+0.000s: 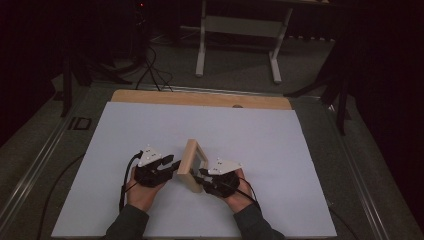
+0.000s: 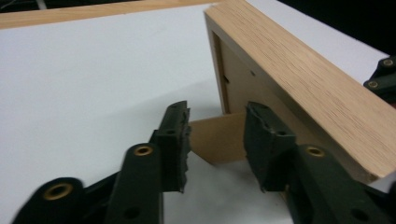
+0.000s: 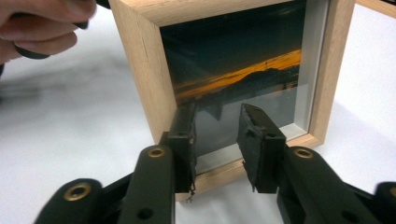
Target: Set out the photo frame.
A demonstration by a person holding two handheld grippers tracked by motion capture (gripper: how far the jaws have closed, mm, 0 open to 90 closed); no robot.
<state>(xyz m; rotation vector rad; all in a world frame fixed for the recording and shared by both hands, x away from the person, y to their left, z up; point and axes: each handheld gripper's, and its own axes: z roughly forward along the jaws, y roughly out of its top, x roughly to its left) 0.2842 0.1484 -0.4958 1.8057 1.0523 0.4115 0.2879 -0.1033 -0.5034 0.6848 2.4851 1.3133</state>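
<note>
A white board [image 1: 250, 135] covers most of the table, and a wooden picture frame [image 1: 192, 164] stands upright on it near the middle, between the two grippers. The left gripper [image 1: 171, 166] is just left of the frame and the right gripper [image 1: 204, 174] just right of it.

The left gripper view shows the back of the frame [image 2: 299, 79] with its small wooden stand [image 2: 217, 139]. The stand lies between the parted jaws, and the pads do not press on it. The right gripper view shows the glass front with a sunset photo [image 3: 238, 70]. There the jaws are also parted in front of the frame's lower edge and hold nothing.

In the high view the photo is hard to make out. The frame's top is cut off in the right gripper view.
</note>
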